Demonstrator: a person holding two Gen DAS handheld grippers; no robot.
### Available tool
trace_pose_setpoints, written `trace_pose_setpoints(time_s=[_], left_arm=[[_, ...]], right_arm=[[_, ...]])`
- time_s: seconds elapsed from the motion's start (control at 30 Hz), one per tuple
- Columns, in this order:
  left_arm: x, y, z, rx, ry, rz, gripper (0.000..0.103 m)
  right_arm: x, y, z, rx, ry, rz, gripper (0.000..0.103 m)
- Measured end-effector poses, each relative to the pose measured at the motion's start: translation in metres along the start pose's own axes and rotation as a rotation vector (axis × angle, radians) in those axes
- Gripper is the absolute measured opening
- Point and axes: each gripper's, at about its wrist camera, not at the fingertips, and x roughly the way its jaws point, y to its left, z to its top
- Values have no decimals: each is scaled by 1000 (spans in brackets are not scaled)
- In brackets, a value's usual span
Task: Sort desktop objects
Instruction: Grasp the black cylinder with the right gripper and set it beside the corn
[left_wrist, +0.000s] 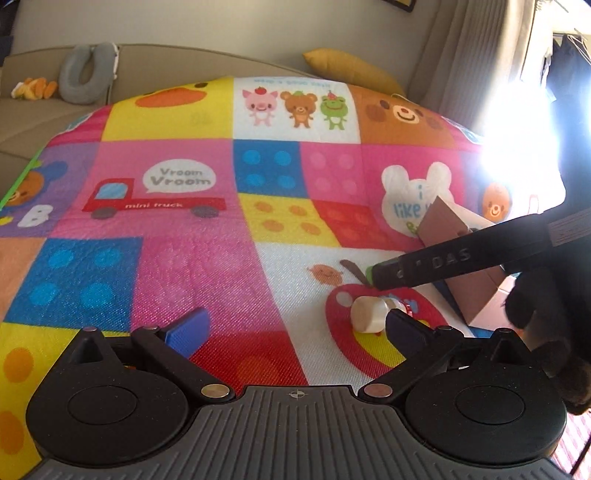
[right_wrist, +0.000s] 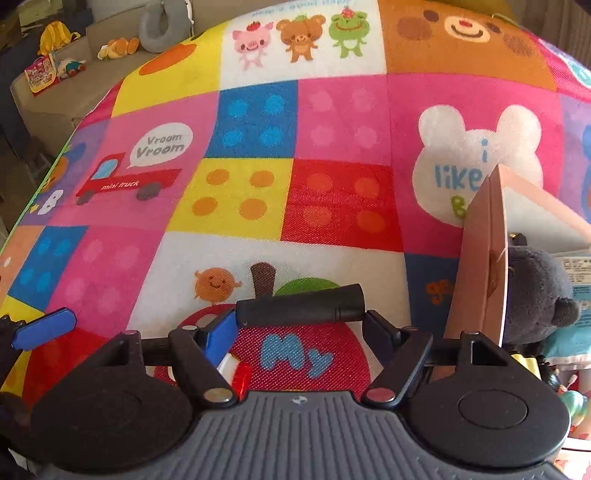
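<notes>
A black cylinder with pale lettering (right_wrist: 301, 305) lies crosswise between my right gripper's (right_wrist: 301, 325) fingers, which are shut on it. In the left wrist view this black cylinder (left_wrist: 458, 258) juts in from the right above the mat. A small cream-capped bottle (left_wrist: 371, 314) lies on the red apple print, next to the right finger (left_wrist: 404, 328) of my left gripper (left_wrist: 295, 326), which is open and empty. A brown cardboard box (left_wrist: 454, 258) stands at the right; it also shows in the right wrist view (right_wrist: 480, 258).
A colourful cartoon play mat (left_wrist: 184, 240) covers the table. A dark plush bear (right_wrist: 535, 295) and small toys sit by the box at the right. A beige sofa (left_wrist: 44, 110) with a grey neck pillow (left_wrist: 86, 72) and yellow cushion (left_wrist: 351, 70) lies behind.
</notes>
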Motion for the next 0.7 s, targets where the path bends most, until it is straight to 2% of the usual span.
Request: trace_pose_setpoints(time_s=[0.17,0.23,0.3,0.37,0.47,0.6,0.7], left_arm=[[-1,-8,0,42,-5,43,103],[-3,-15,-1,82,-15,66,103],[-4,-26,-3,122,-16,53,103],[-2,-39,-4,132,20,-10,103],[6,-69,-9,183,67,-90,103],[11,-107,-13,269,81,-90,103],[9,-121,-15,302,80,-77,103]], right_arm=[[-67,-18,-15,35,-148,52,74],[-100,-36,-33,67,-210,50,74],[-122,-55,-59,109,-244,22,74],[-134,-73,-88,141,-254,-47,74],[-136,-96,-132,202,-211,-119,74],[-129,-131,-177,329,-175,-130,75],[-132,-152,-188,395,-232,-95,79]])
